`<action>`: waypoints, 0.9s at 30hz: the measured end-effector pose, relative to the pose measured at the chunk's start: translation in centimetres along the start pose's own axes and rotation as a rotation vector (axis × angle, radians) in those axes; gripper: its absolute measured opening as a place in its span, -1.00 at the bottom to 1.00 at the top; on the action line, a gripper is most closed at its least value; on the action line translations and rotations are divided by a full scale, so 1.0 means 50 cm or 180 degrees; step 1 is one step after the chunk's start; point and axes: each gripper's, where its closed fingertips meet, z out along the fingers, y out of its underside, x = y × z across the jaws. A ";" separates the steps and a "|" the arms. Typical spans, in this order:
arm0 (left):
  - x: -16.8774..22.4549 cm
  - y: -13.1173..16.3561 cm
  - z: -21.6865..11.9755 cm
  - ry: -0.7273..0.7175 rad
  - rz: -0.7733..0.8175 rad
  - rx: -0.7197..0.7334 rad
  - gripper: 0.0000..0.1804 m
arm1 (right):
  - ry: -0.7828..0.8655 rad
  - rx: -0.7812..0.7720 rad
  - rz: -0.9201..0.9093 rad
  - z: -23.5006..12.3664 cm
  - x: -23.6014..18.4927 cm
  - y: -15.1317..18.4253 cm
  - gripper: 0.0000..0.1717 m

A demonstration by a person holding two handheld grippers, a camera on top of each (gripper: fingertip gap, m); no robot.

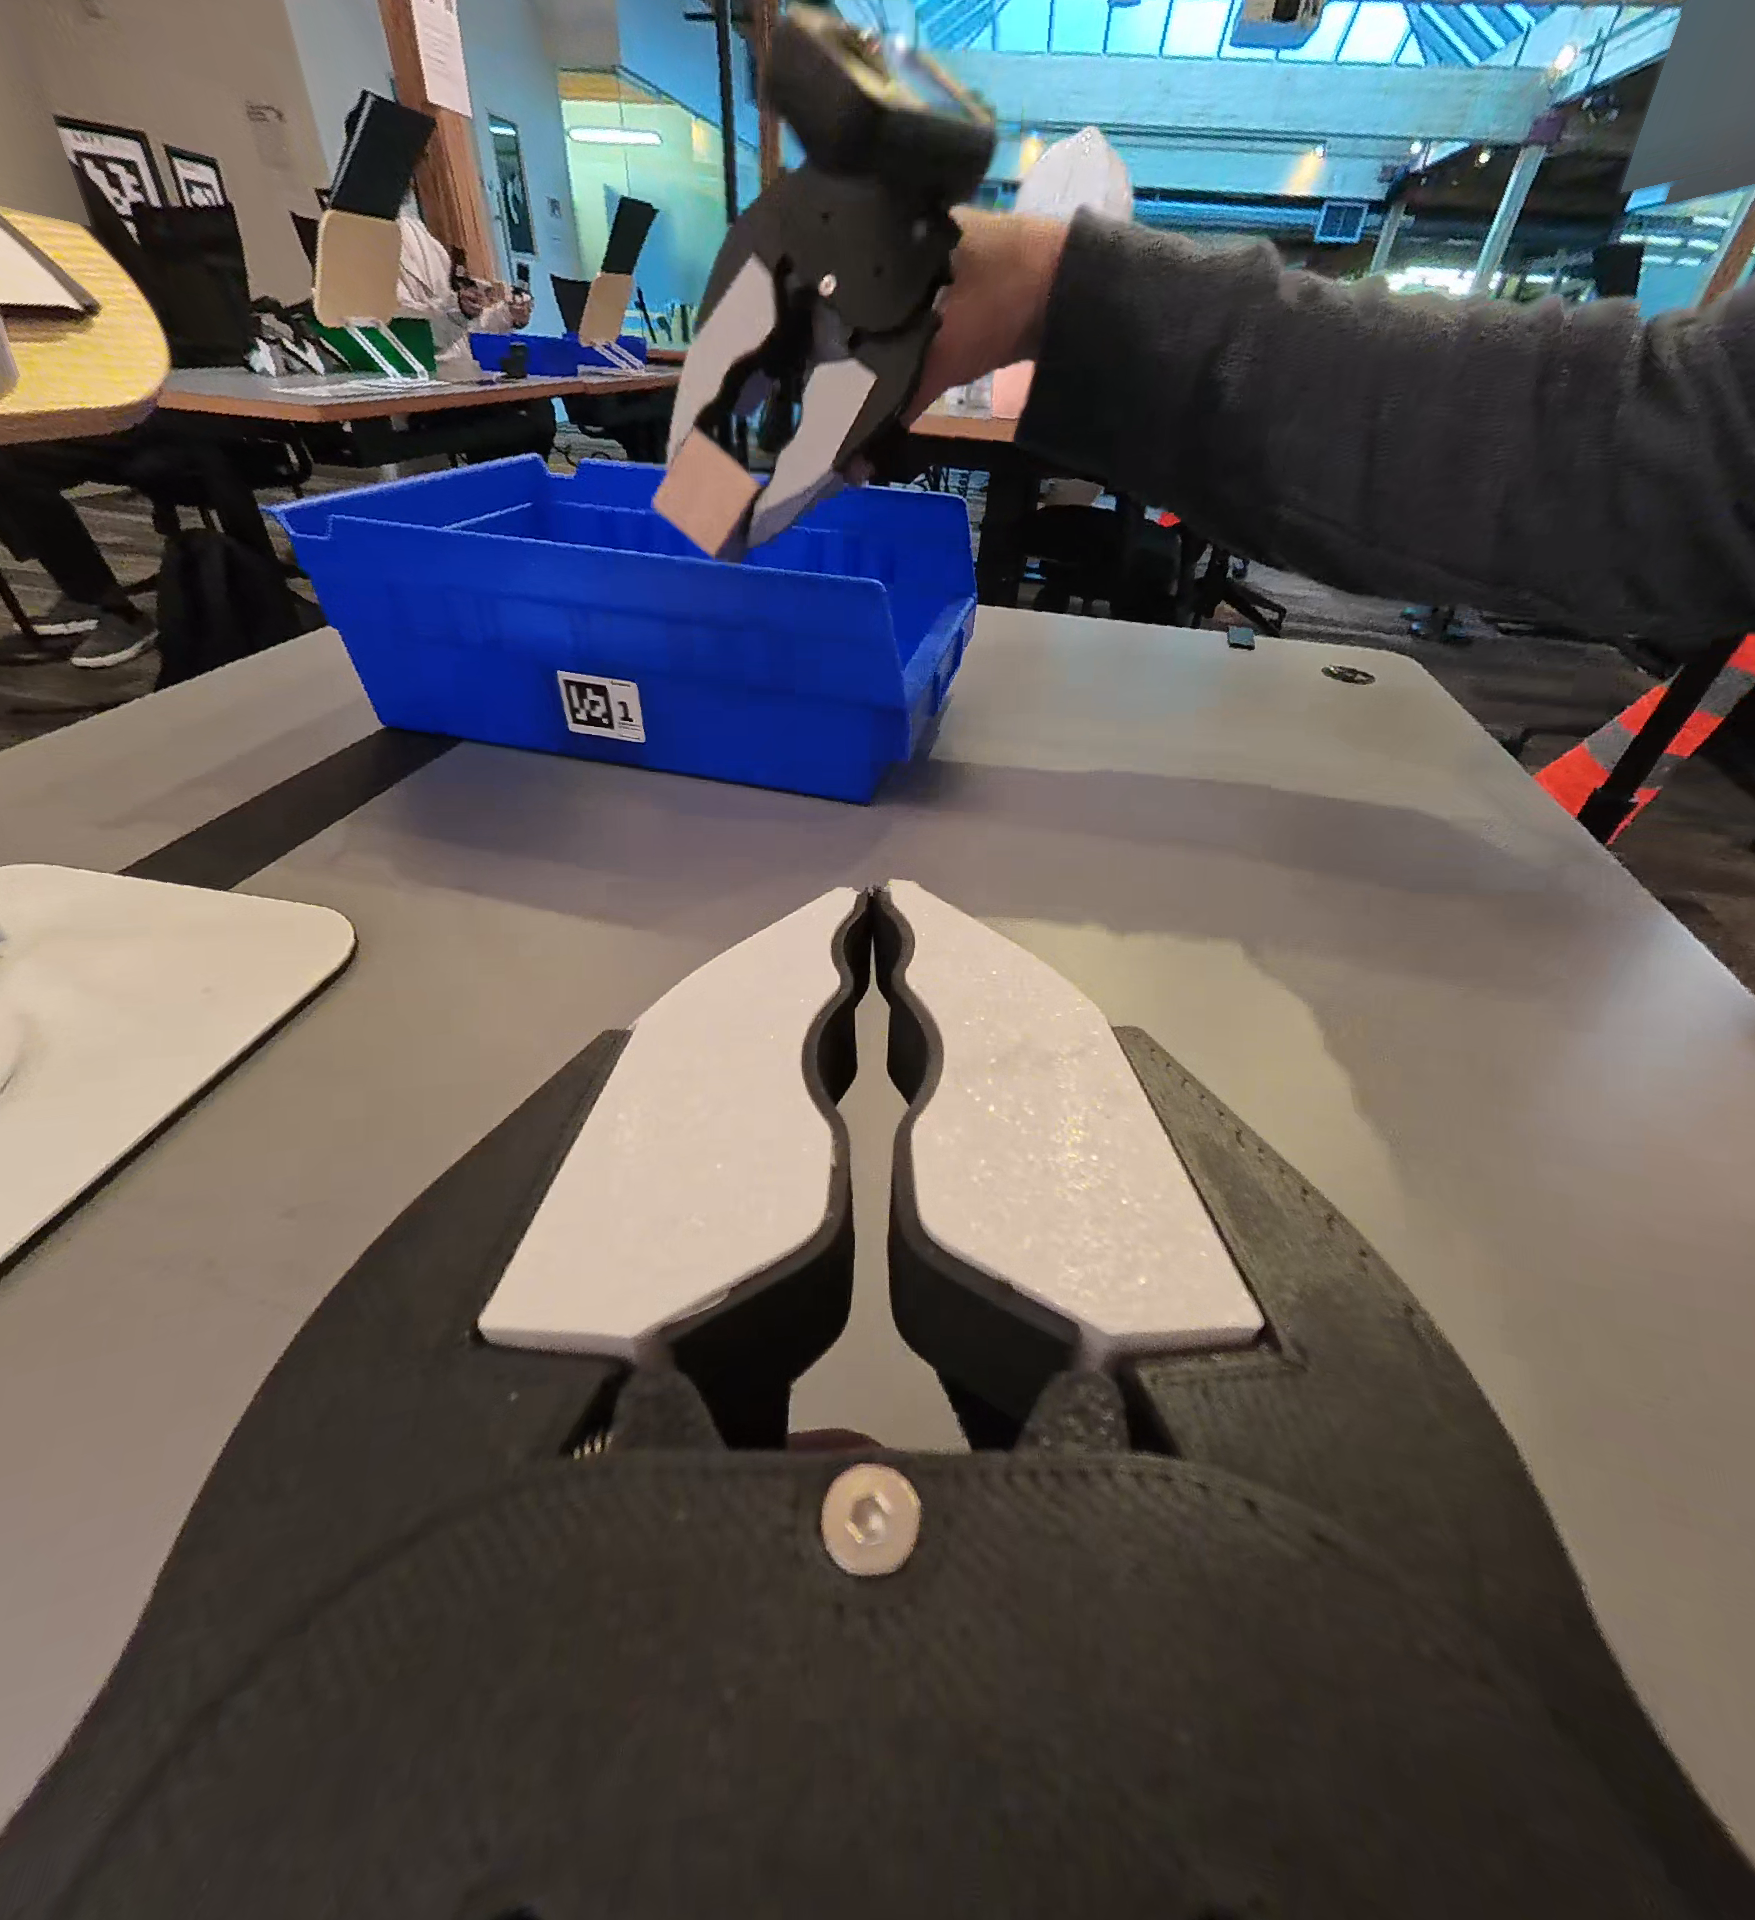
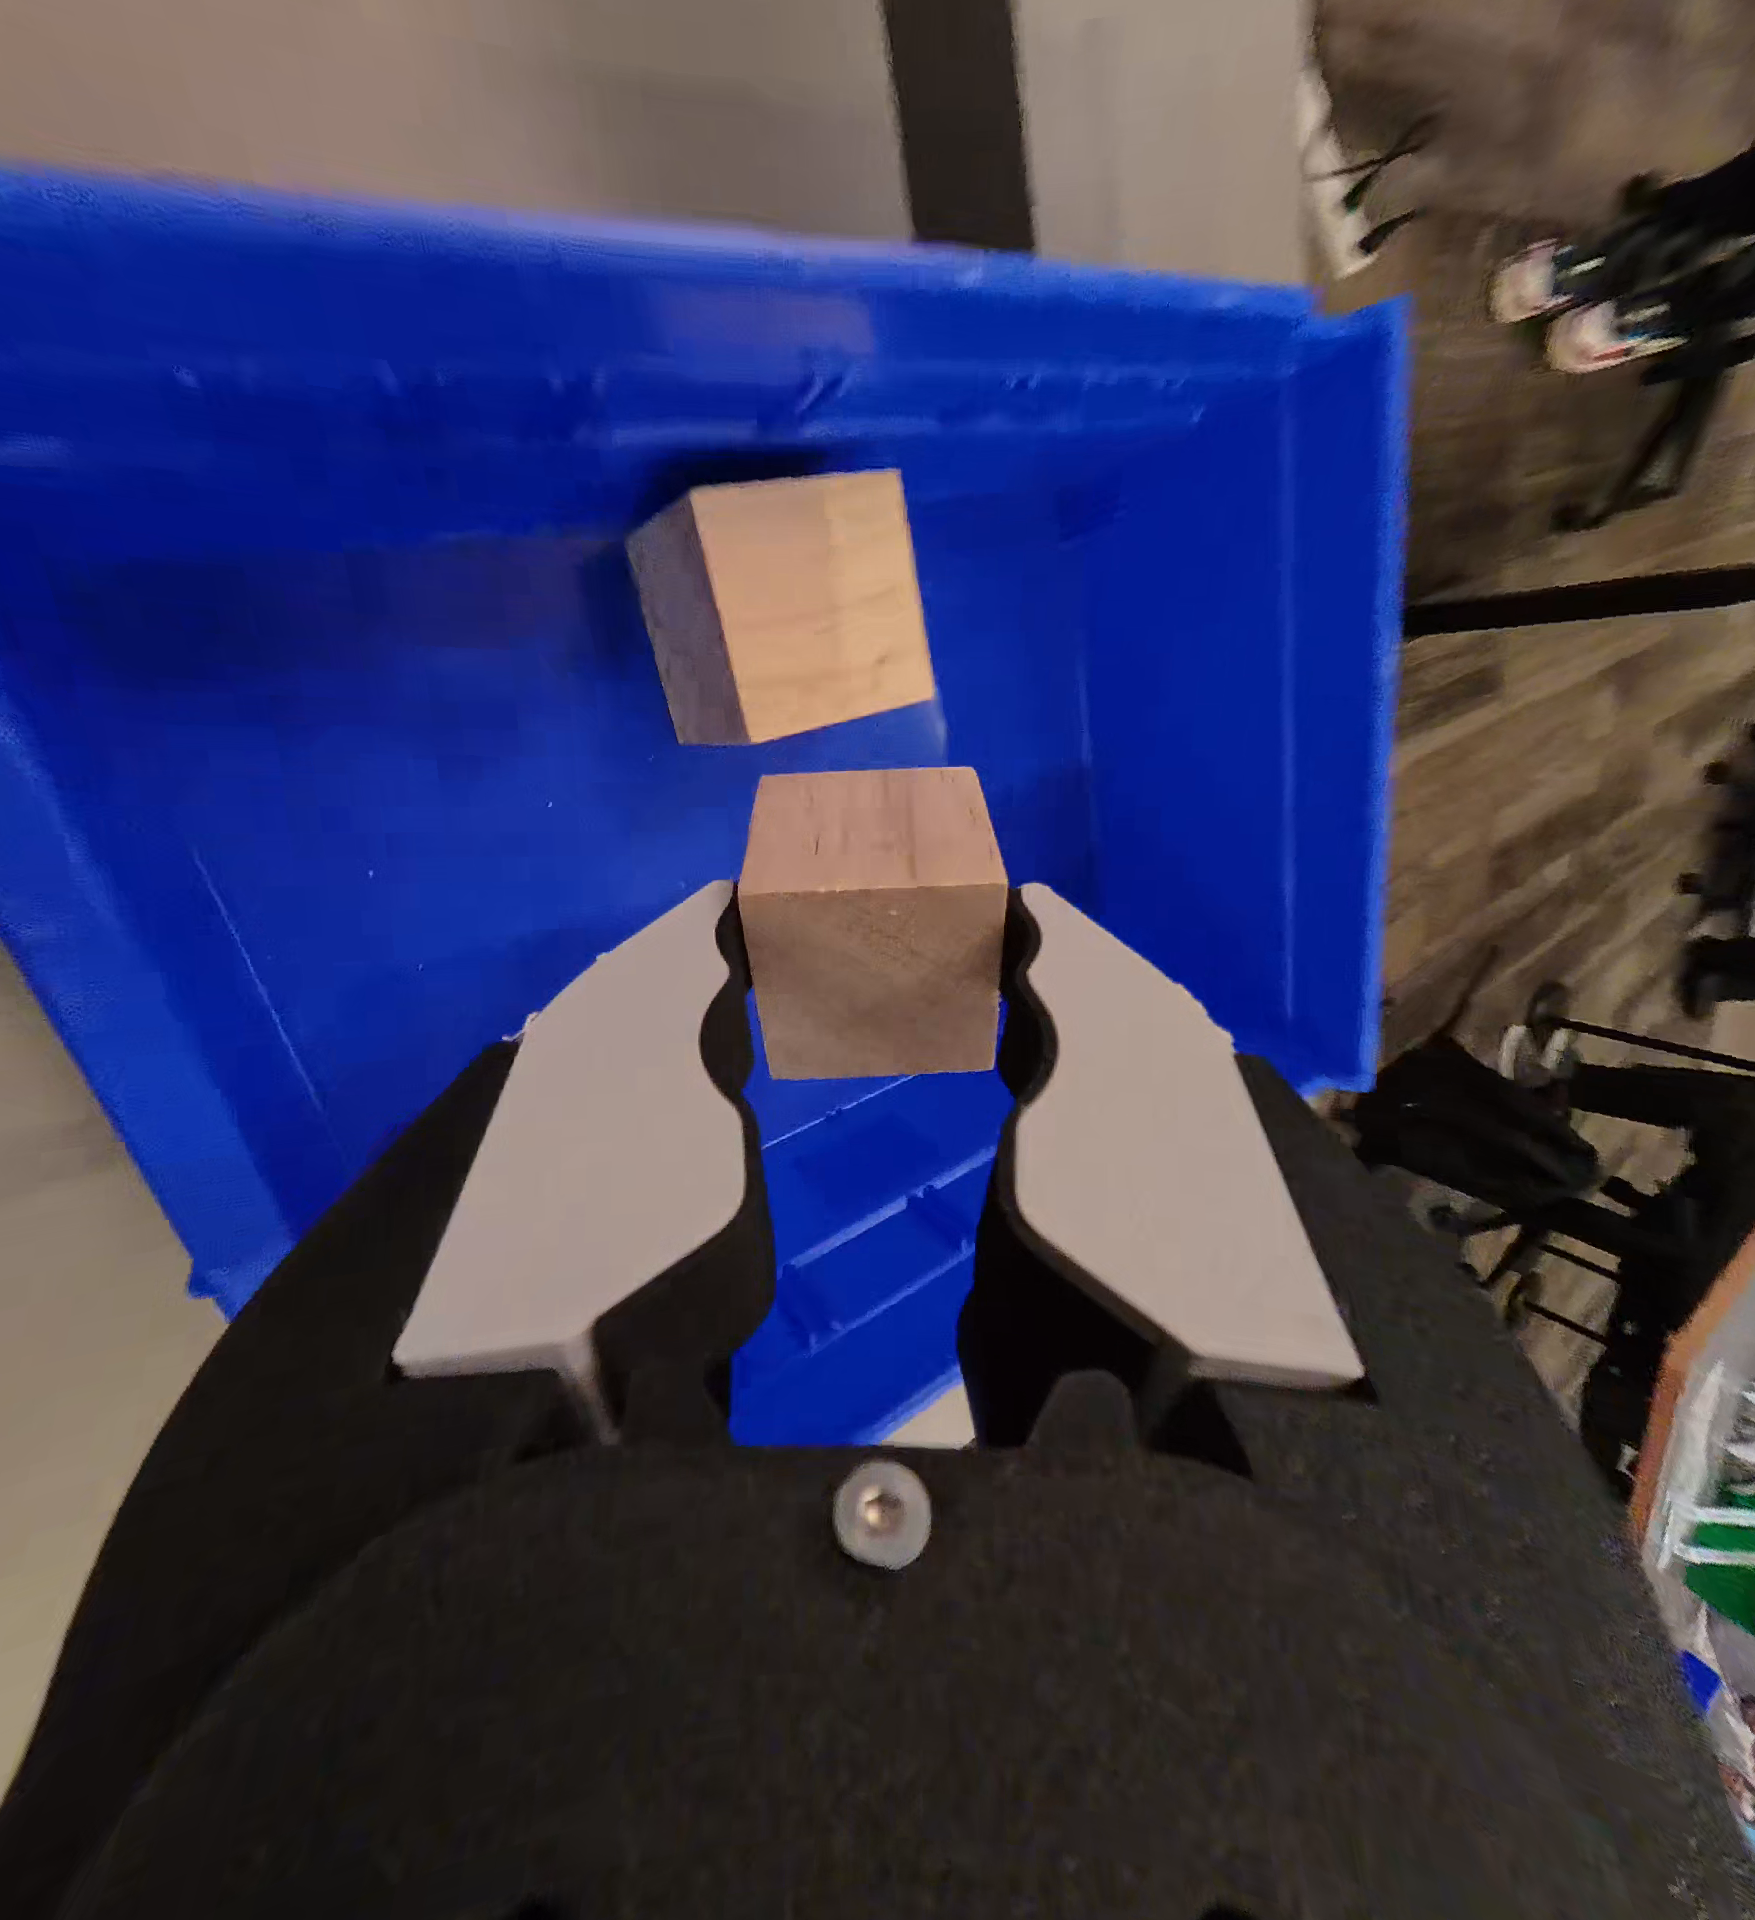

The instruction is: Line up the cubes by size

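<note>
My right claw (image 2: 873,966) grips a wooden cube (image 2: 878,977), both pads pressed against its sides, held above the far blue bin (image 1: 644,623). A second, paler cube (image 2: 800,603) lies inside the bin, just beyond the held one. My left claw (image 1: 875,894) is closed with its tips touching and nothing between them, low over the near grey tabletop (image 1: 1268,883).

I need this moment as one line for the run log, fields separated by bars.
right gripper: shut on wooden cube, above blue bin | second cube: in bin | left gripper: shut, empty, over table
</note>
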 end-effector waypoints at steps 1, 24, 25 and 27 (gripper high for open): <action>-0.001 -0.001 -0.001 0.0003 -0.0025 0.0013 -1.00 | -0.0147 -0.0070 -0.0018 0.016 -0.004 0.008 -0.47; -0.007 -0.005 -0.004 0.0098 -0.0204 0.0079 -1.00 | -0.1215 -0.0715 -0.0275 0.162 -0.040 0.051 -0.47; -0.007 -0.005 -0.004 0.0102 -0.0207 0.0080 -1.00 | -0.1225 -0.0717 -0.0284 0.163 -0.040 0.051 -0.47; -0.007 -0.005 -0.004 0.0108 -0.0216 0.0083 -1.00 | -0.1226 -0.0715 -0.0294 0.165 -0.039 0.050 -0.47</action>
